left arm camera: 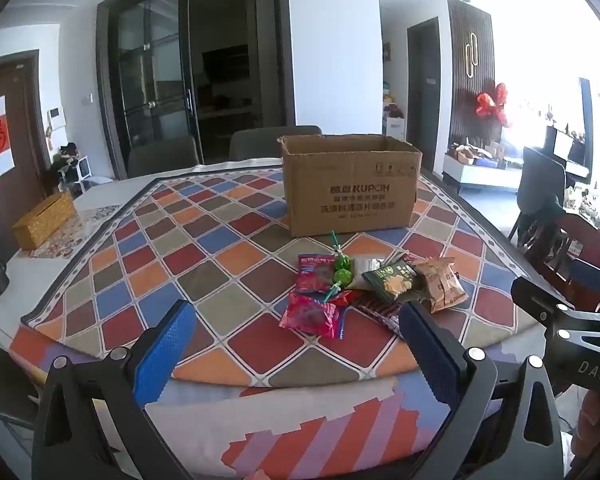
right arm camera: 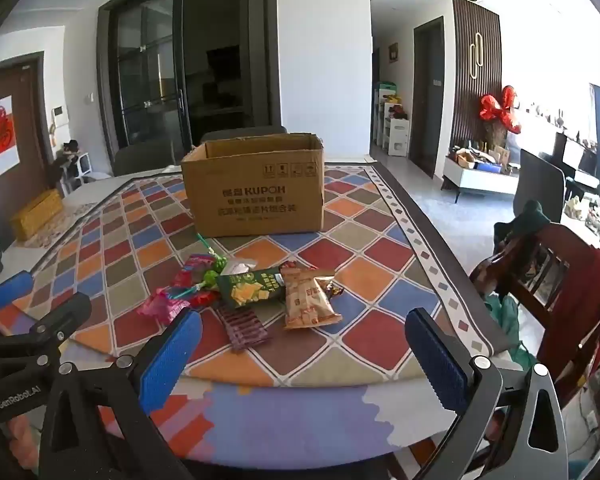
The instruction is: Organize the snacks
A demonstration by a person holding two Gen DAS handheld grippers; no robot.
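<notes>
Snack packets lay heaped on the checkered-cloth table (right arm camera: 380, 256) in front of the brown cardboard box (right arm camera: 256, 196): tan biscuit bag (right arm camera: 308, 300), dark green cracker bag (right arm camera: 248, 288), pink wrappers (left arm camera: 312, 316) w/ others partly buried underneath. Box interior hidden. Left gripper (left arm camera: 296, 344) & right gripper (right arm camera: 304, 352) jaws spread, holding nothing.

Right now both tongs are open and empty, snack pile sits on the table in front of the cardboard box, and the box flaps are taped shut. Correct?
Not quite. The cardboard box is open at the top, not taped shut; the right wrist view shows its inner back wall. The rest holds: left tongs and right tongs are open and empty, and the snack pile lies on the table in front of the box.
</notes>
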